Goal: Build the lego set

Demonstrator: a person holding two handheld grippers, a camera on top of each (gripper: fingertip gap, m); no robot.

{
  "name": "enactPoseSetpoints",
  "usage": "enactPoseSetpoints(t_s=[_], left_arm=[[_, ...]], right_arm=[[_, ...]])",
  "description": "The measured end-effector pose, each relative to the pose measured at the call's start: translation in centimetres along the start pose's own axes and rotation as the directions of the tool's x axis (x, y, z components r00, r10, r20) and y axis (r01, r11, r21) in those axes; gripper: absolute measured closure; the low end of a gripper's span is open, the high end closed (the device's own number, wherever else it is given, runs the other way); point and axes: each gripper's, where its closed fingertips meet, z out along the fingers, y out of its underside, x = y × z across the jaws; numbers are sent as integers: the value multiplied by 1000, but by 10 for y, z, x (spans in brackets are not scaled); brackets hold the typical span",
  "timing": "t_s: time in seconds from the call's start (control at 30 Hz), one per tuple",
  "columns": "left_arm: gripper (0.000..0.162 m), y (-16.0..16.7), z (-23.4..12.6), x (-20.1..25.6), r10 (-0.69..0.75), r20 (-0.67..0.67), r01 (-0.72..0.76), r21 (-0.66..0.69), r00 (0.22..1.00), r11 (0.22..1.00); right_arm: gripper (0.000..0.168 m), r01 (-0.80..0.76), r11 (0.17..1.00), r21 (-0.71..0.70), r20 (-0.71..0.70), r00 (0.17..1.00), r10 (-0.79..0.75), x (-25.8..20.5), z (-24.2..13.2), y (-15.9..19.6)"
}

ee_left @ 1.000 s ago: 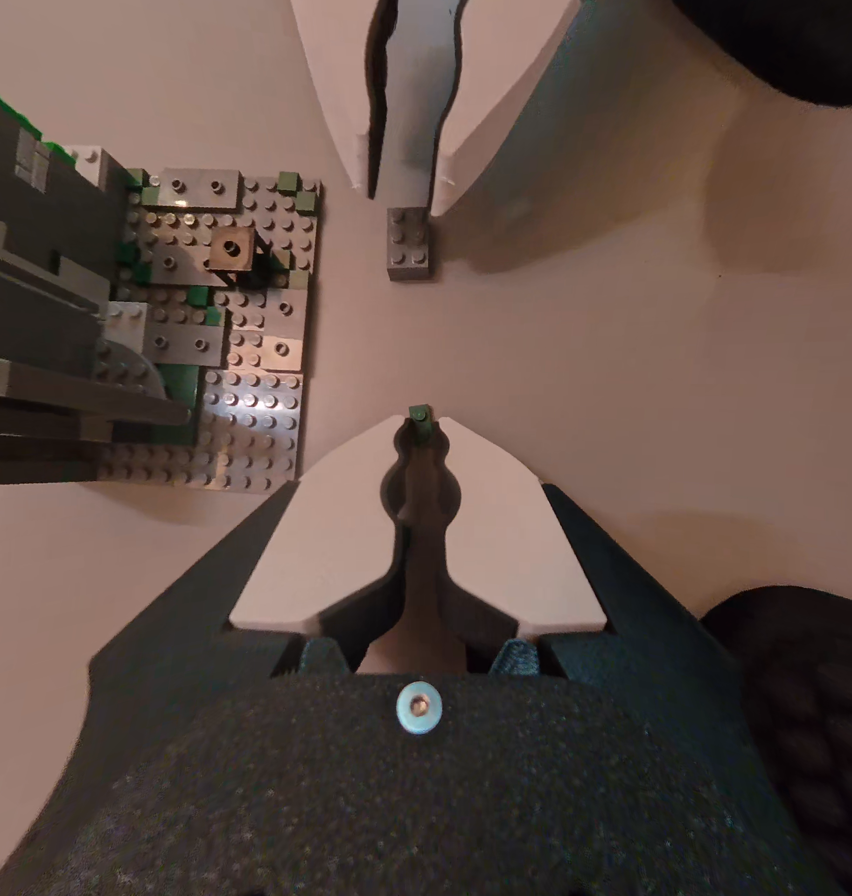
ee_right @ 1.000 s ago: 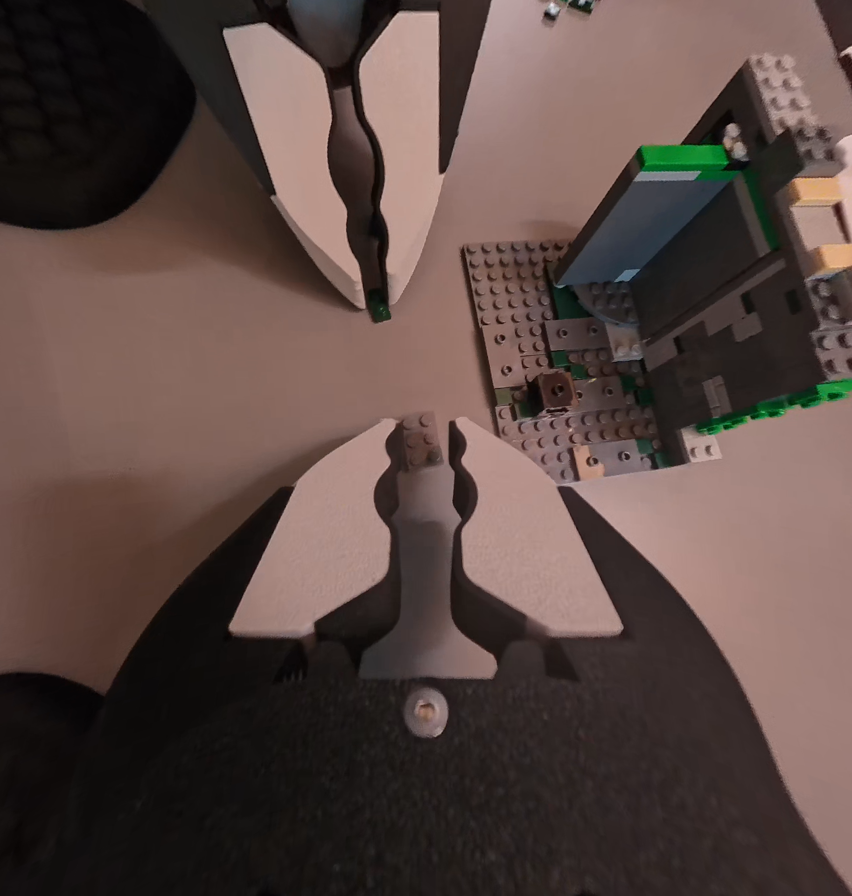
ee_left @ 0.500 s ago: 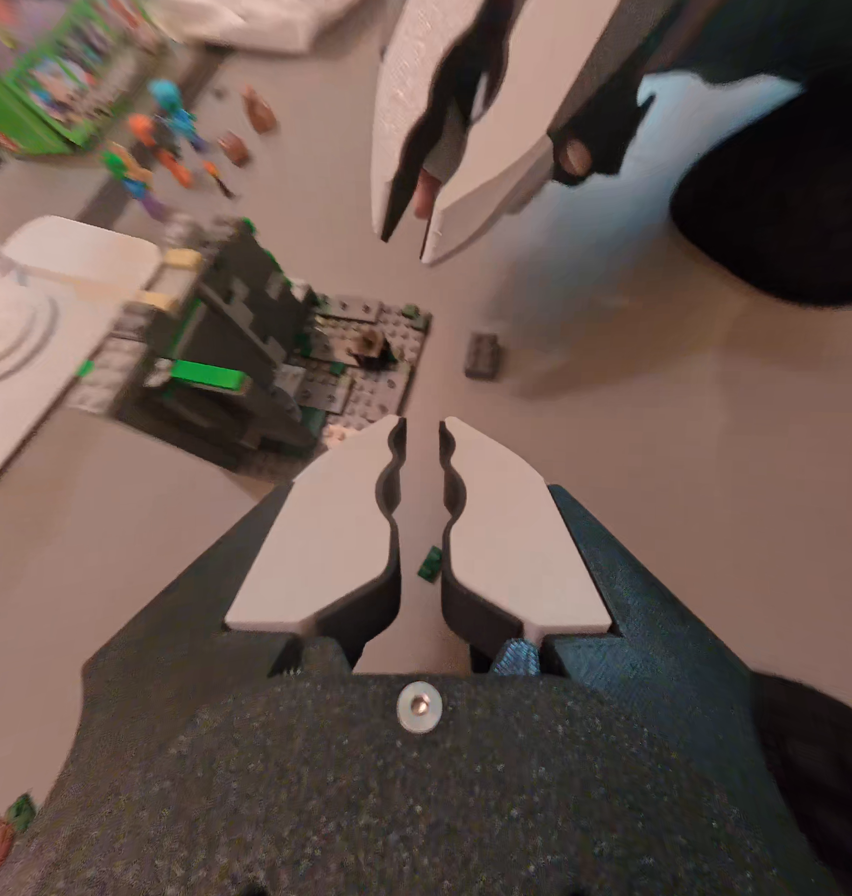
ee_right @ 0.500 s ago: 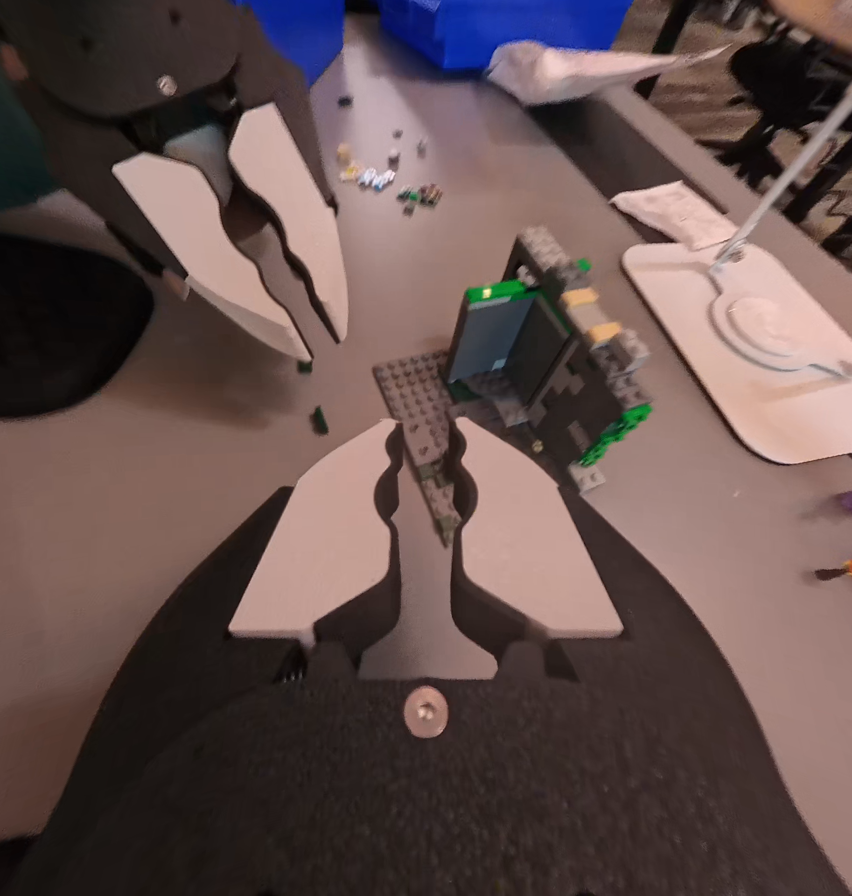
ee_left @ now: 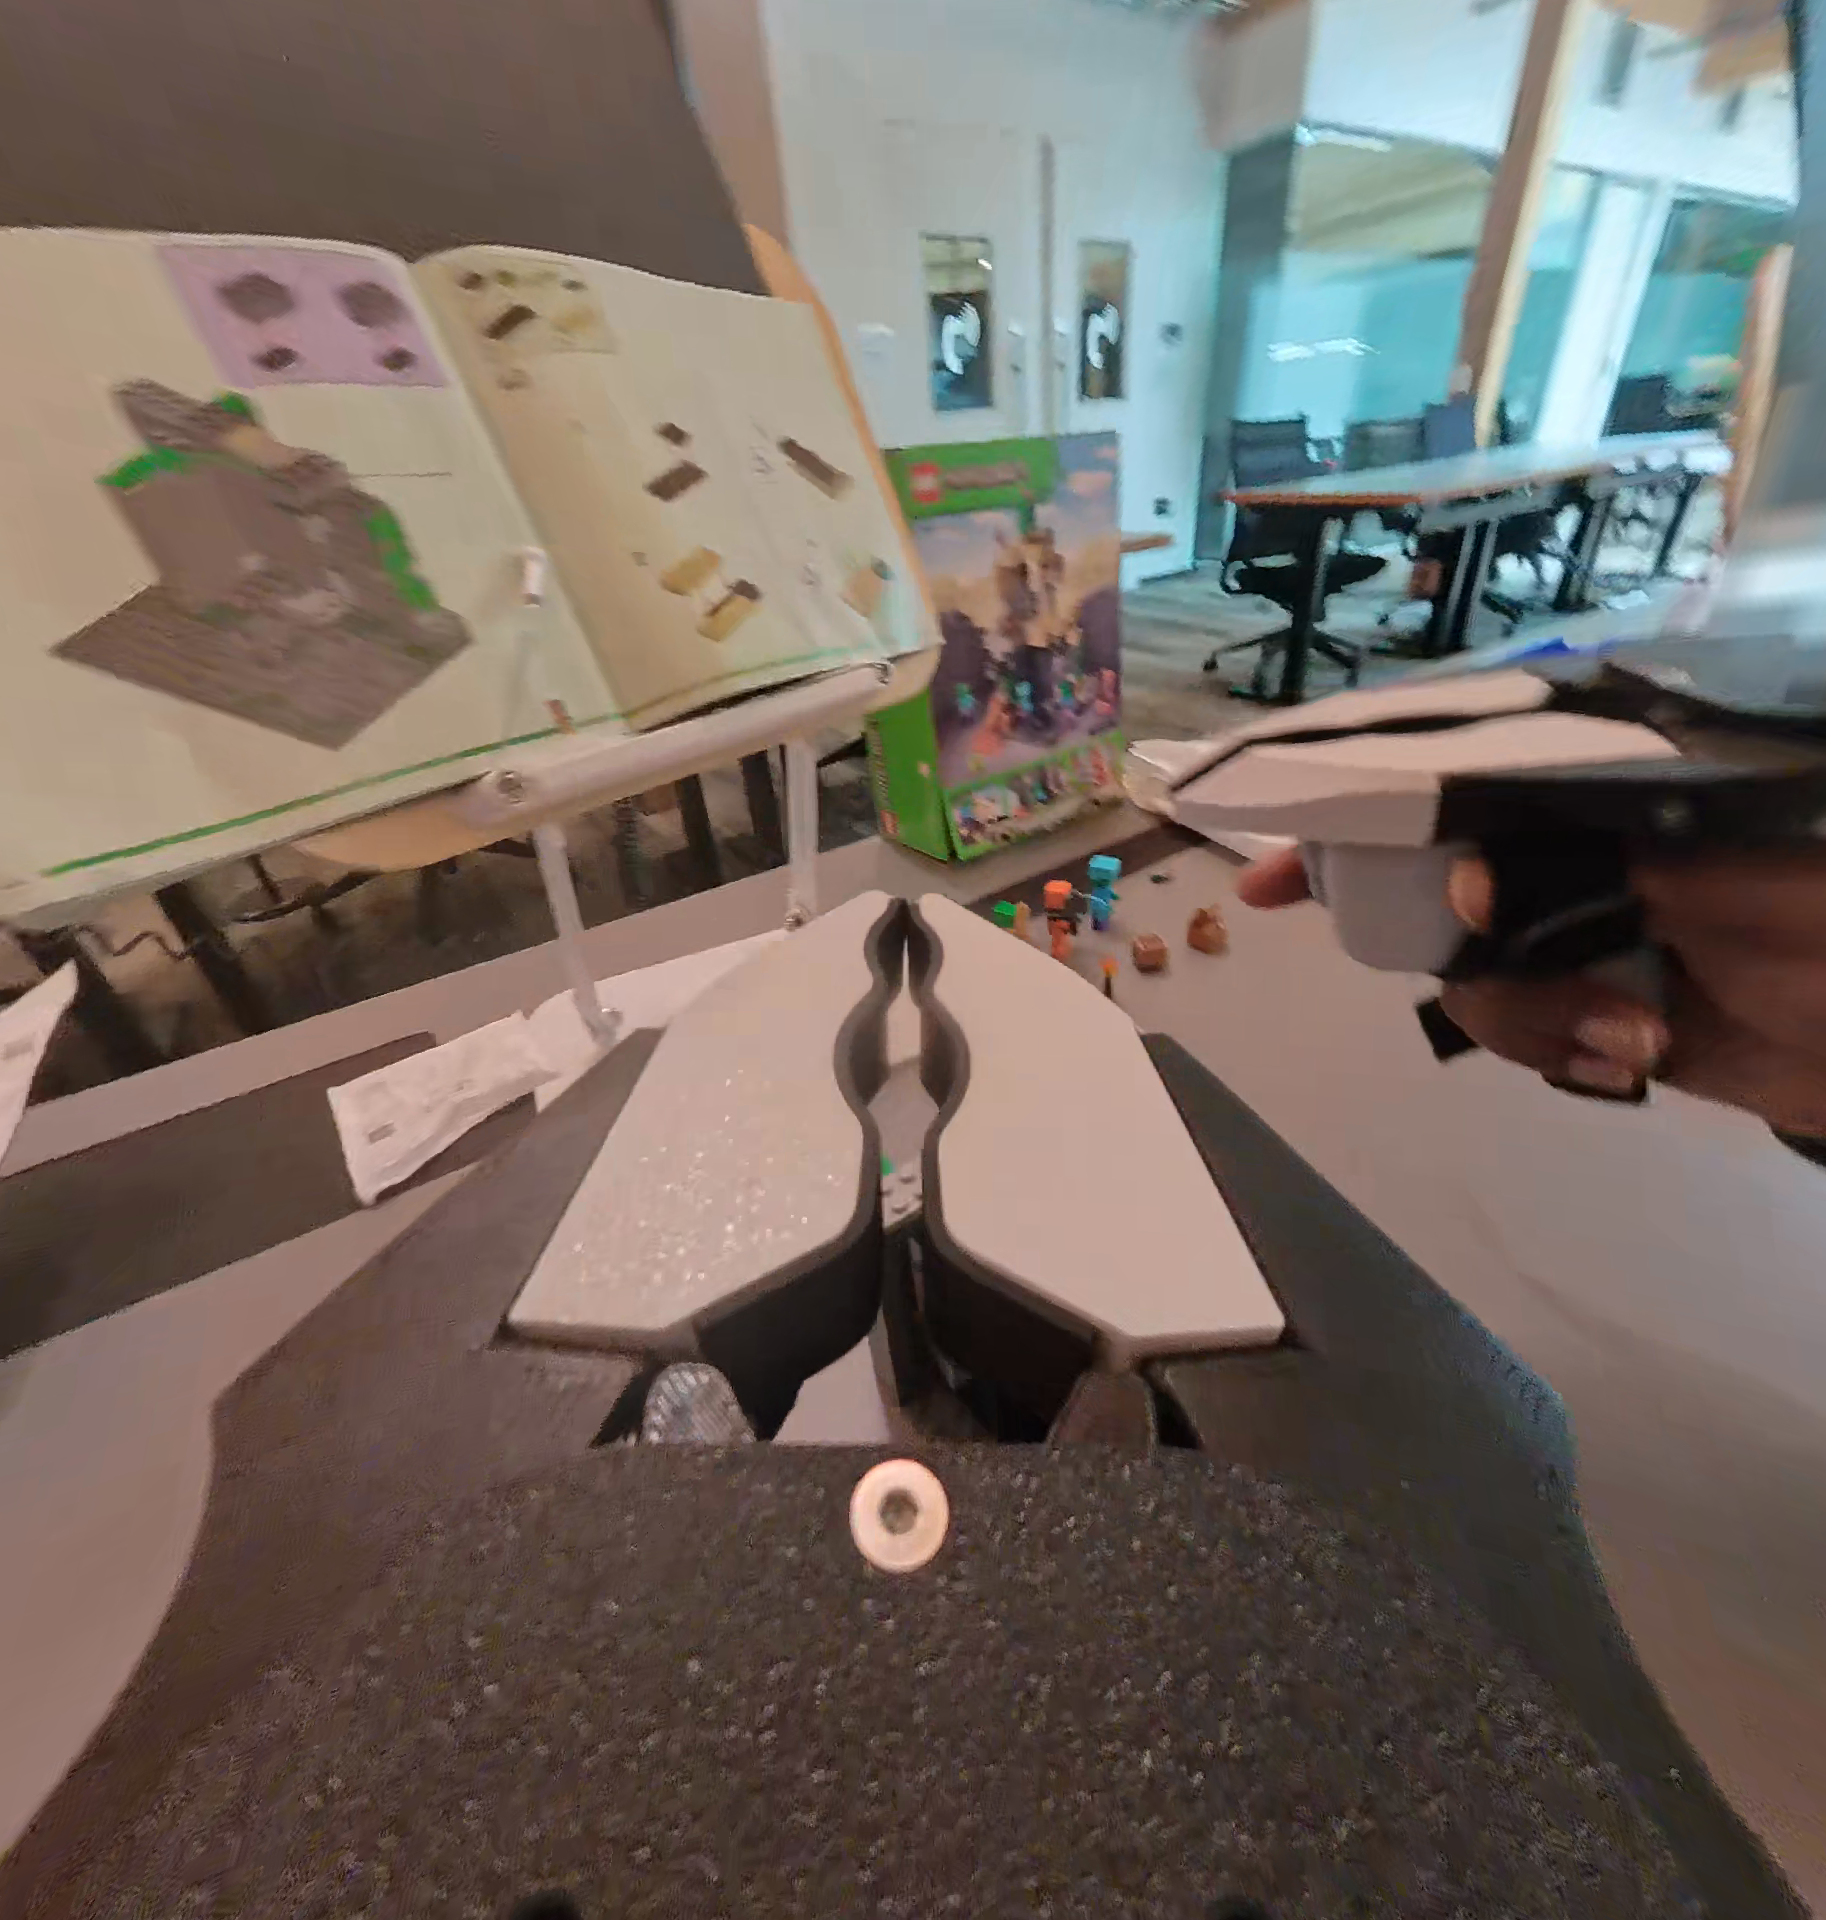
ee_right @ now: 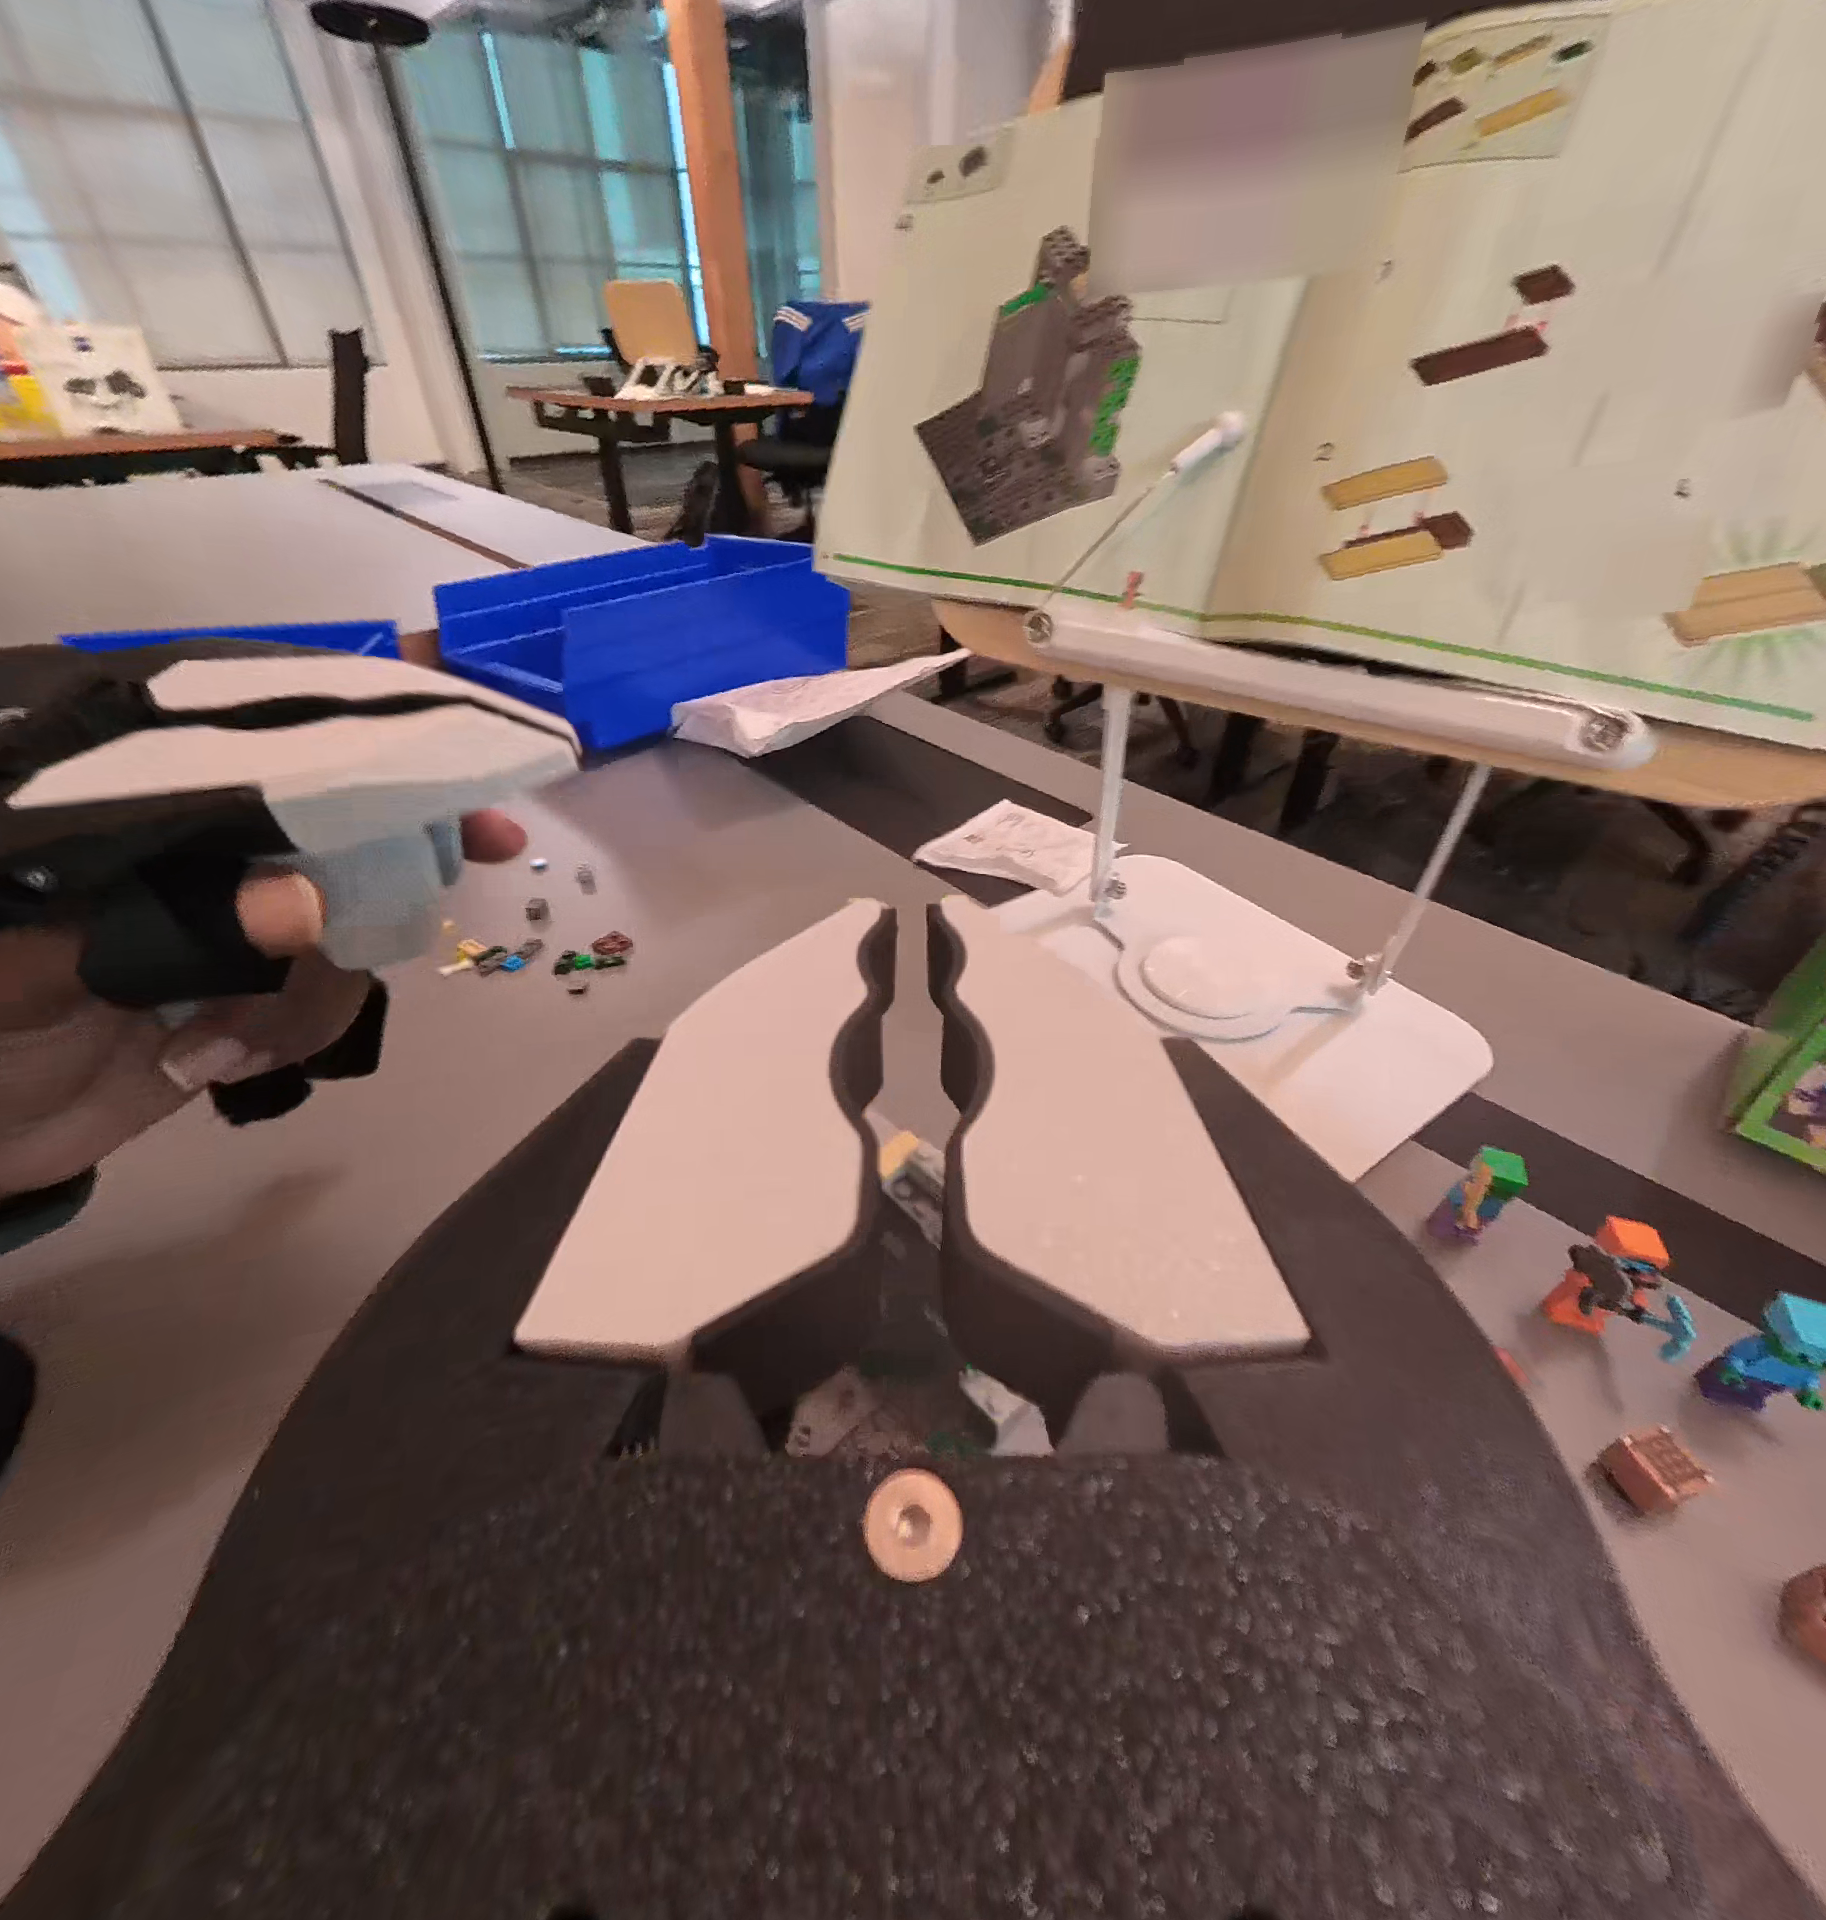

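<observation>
both your grippers are lifted level toward the instruction booklet [ee_left: 389,499], left gripper [ee_left: 904,914] pinched together empty, right gripper [ee_right: 911,914] slightly apart empty; the lego build [ee_right: 914,1169] sits low beneath them, nearer your right.

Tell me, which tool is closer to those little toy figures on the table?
Right. The right tool has the toy figures just off its right side; the left tool is held beyond it, farther from them.
</observation>
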Motion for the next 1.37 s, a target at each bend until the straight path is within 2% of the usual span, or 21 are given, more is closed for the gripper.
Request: enactPoseSetpoints(t_s=[0.17,0.4,0.83,1.37], left_arm=[[162,19,-5,-29,-76,120,71,46,990,996],[162,27,-17,-52,-39,192,25,74,981,997],[162,51,-7,-53,-13,139,14,-2,990,1000],[162,51,-7,-49,0,129,1,-5,992,1000]], right_arm=[[168,28,999,32,-104,994,-24,23,-7,15],[168,66,995,80,-154,987,-54,34,-11,17],[168,85,995,51,-95,992,-80,27,-5,35],[168,107,993,50,-71,992,-104,17,-6,33]])
